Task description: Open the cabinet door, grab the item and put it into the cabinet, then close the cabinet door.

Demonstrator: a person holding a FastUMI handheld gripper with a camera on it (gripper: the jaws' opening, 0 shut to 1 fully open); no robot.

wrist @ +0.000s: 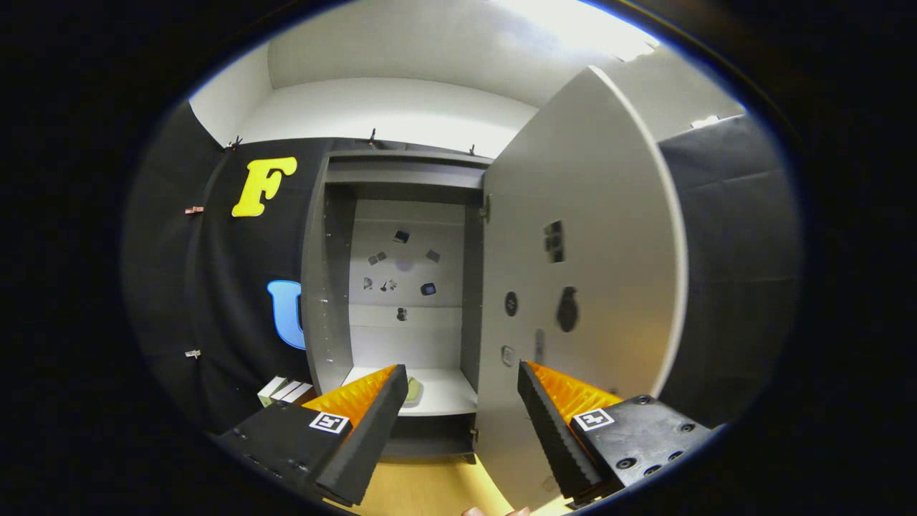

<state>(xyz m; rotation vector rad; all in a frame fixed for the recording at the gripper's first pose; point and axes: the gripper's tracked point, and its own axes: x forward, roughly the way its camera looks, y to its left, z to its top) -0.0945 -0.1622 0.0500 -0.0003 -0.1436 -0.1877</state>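
A tall grey cabinet [337, 287] stands ahead with its door [587, 236] swung wide open to the right. On the white bottom shelf [448, 394] lies a small pale green item [413, 390], partly hidden behind my left fingertip. My gripper [462, 373] is open, with nothing between its fingers, held a short way back from the cabinet's opening. The right finger [548, 423] sits in front of the open door's lower part. Small dark stickers dot the cabinet's back panel [405, 272] and the door's inner face.
A wooden tabletop [430, 487] lies below the cabinet. A few white and green boxes [283, 390] sit left of the cabinet's base against the black cloth wall [236, 287]. A fingertip of a person [494, 512] shows under the gripper.
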